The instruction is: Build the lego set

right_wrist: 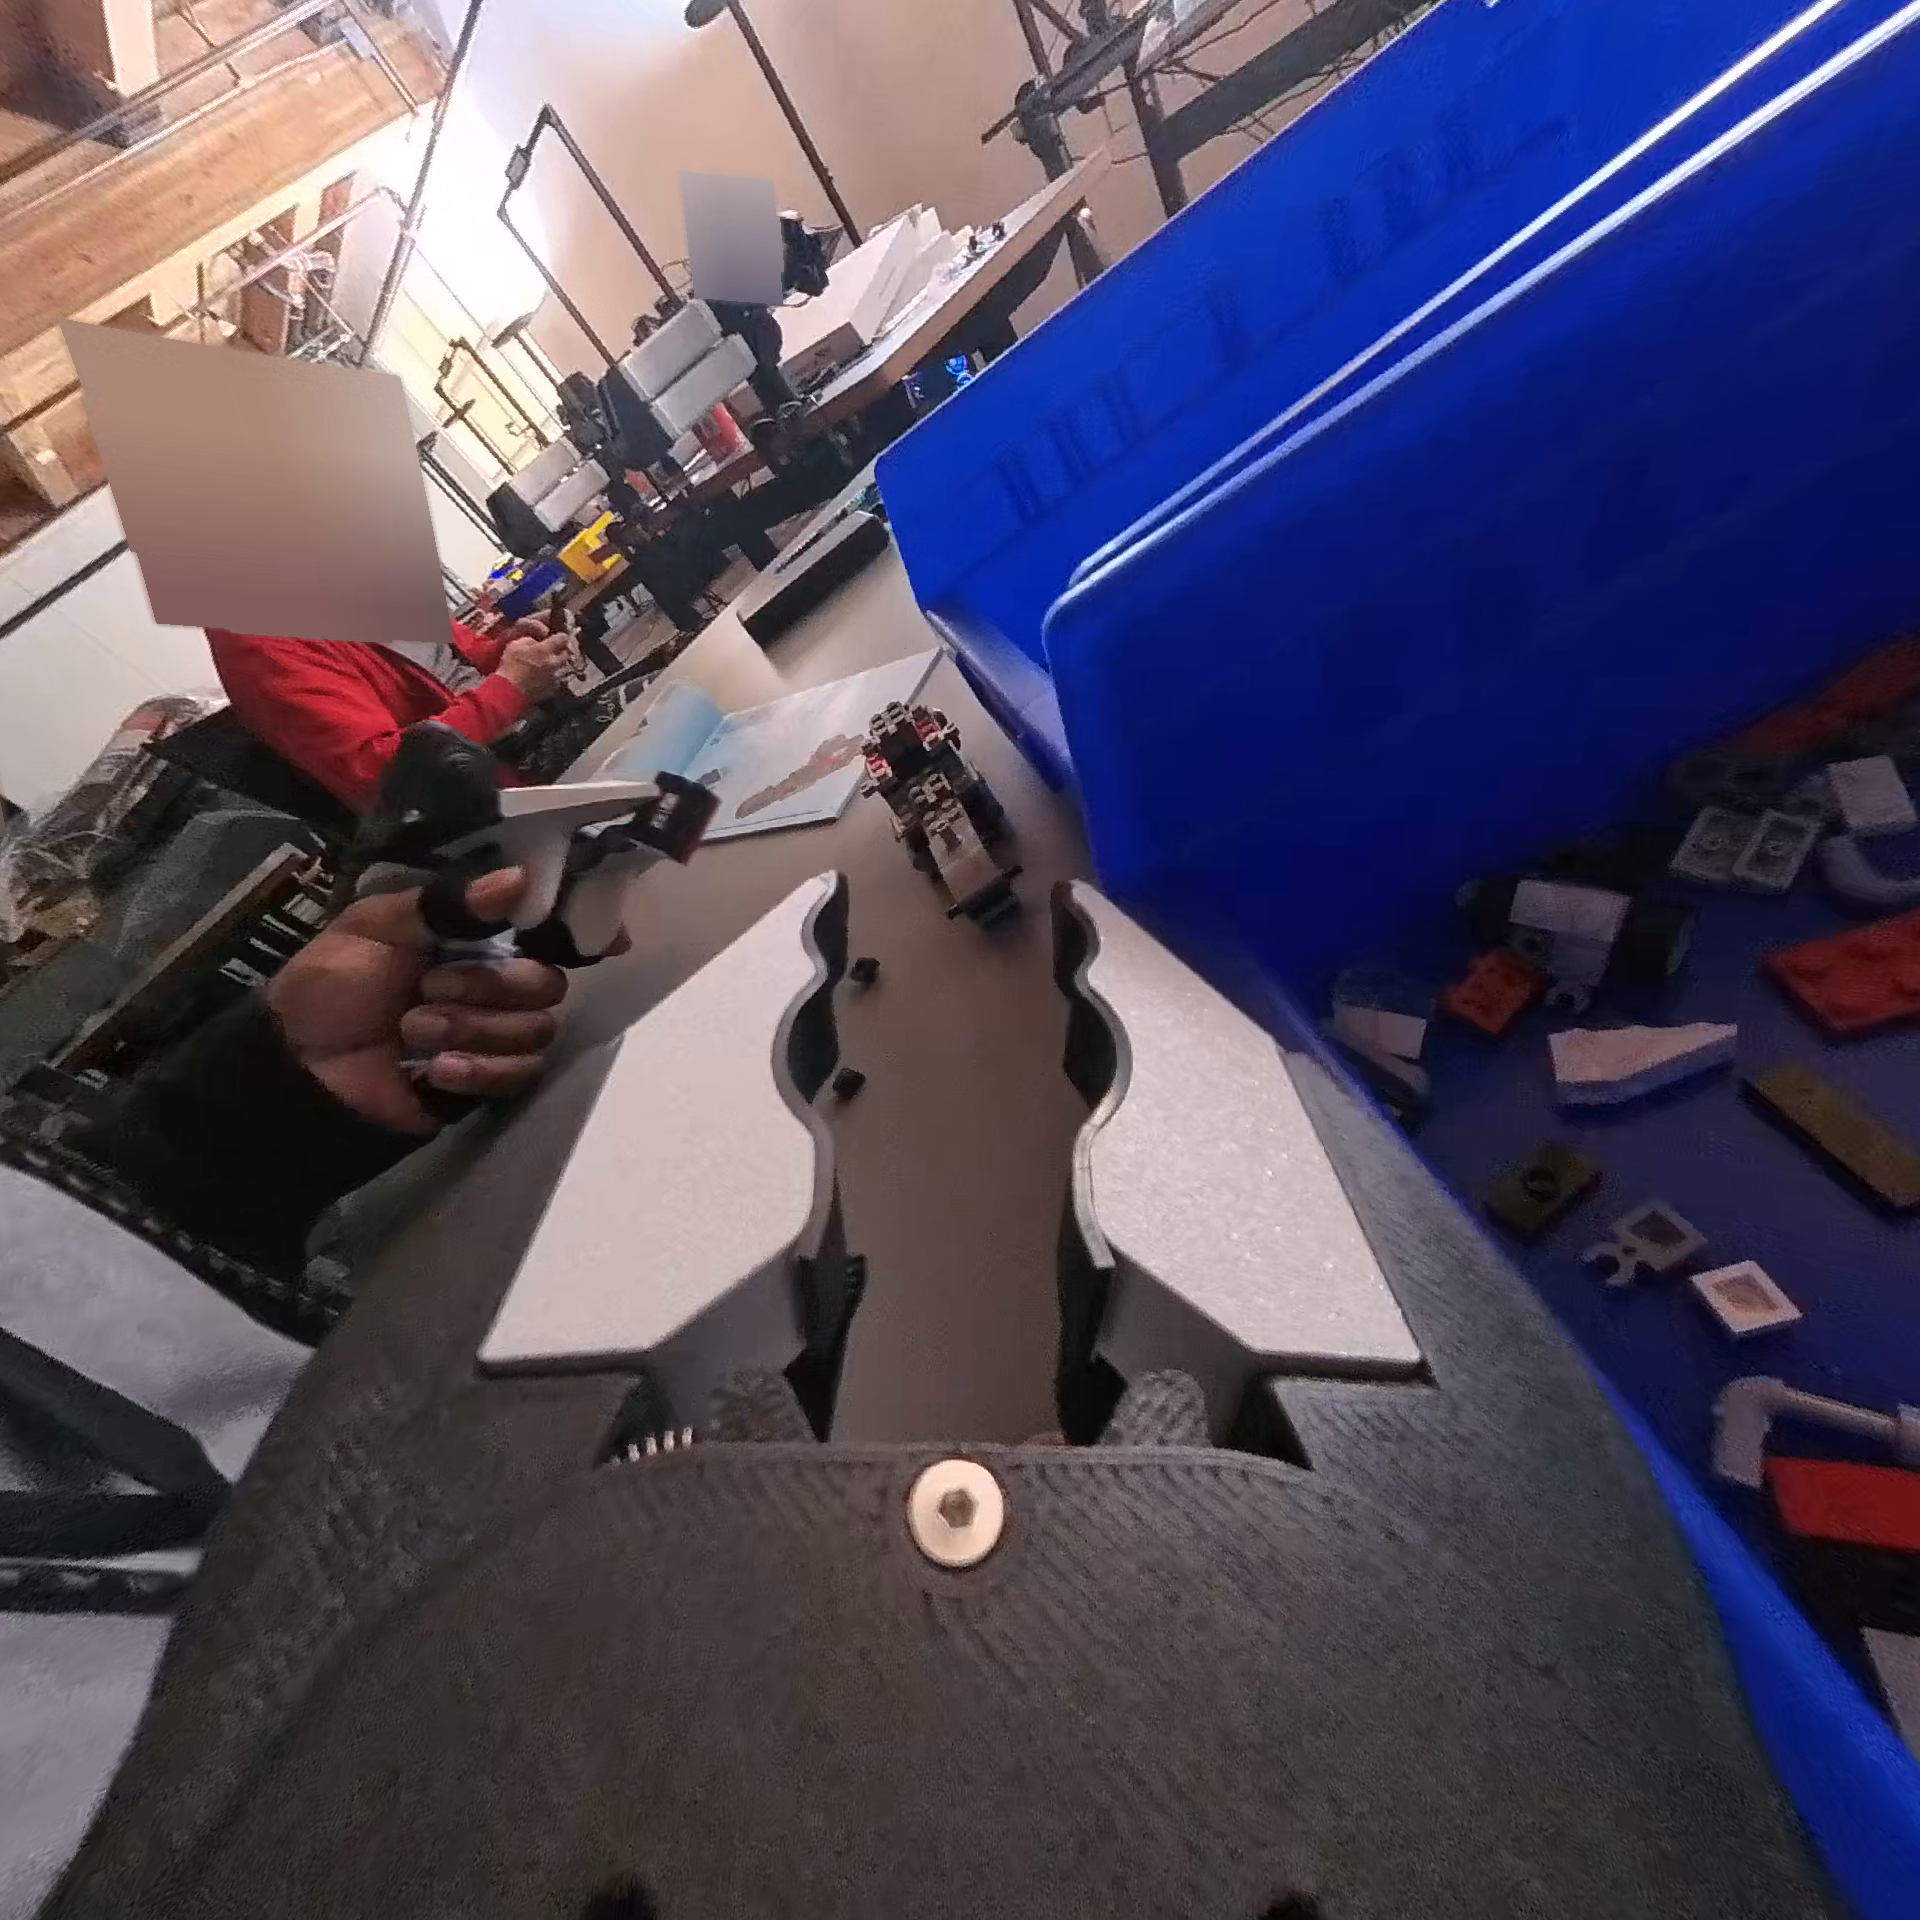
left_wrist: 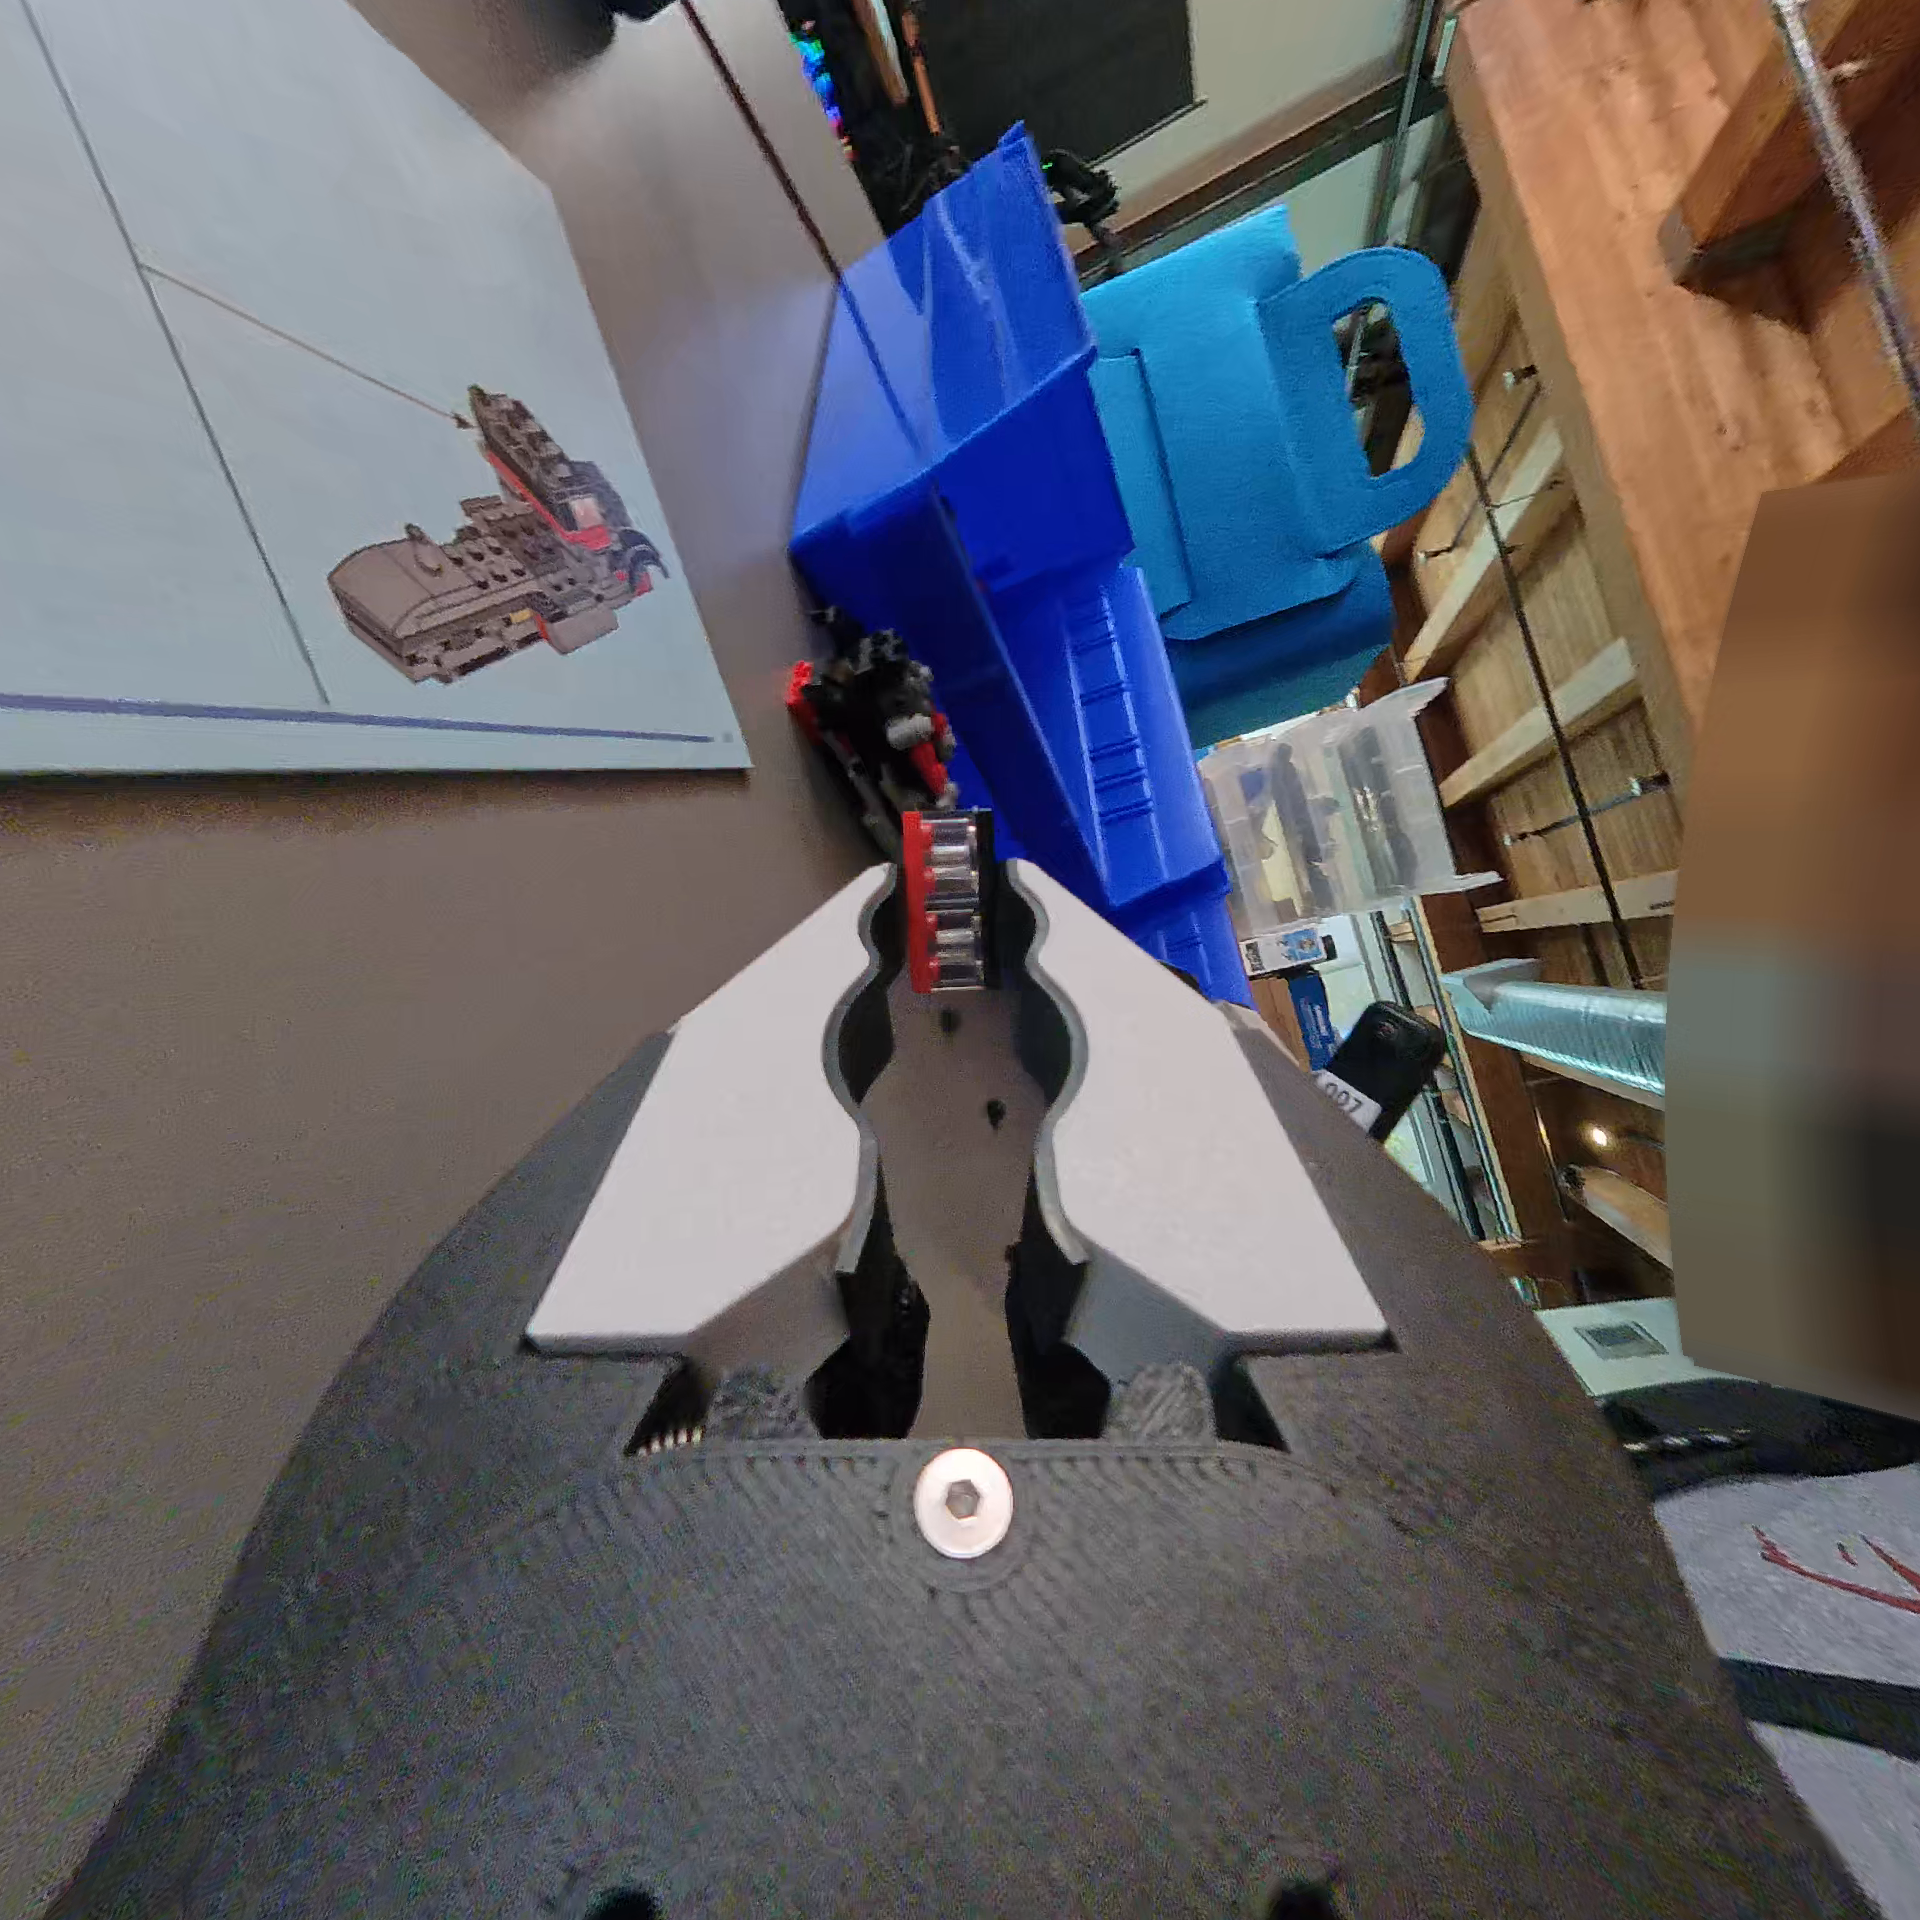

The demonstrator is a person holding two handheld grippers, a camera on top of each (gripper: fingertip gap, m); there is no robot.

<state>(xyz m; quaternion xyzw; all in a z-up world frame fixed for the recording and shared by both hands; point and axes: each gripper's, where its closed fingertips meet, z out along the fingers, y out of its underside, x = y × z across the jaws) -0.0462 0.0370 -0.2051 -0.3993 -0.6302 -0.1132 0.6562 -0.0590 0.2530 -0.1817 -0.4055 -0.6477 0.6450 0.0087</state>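
Note:
My left gripper (left_wrist: 951, 894) is shut on a small lego piece (left_wrist: 948, 902), red, clear and black, held above the brown table. It also shows in the right wrist view (right_wrist: 675, 821), held in a hand, with the piece (right_wrist: 681, 816) at its tips. The partly built lego model (left_wrist: 883, 727), black, grey and red, lies on the table just beyond that piece, against the blue bin; it shows in the right wrist view too (right_wrist: 940, 821). My right gripper (right_wrist: 945, 904) is open and empty, low over the table, pointing at the model.
The instruction booklet (left_wrist: 312, 416) lies open at left; it also shows in the right view (right_wrist: 769, 748). Blue bins (left_wrist: 997, 499) stand along the table; the near bin (right_wrist: 1455, 727) holds several loose lego pieces (right_wrist: 1642, 1049). Two tiny black pieces (right_wrist: 862, 971) lie on the table. People sit beyond. My hands' fingertips stand some 20 cm from each other.

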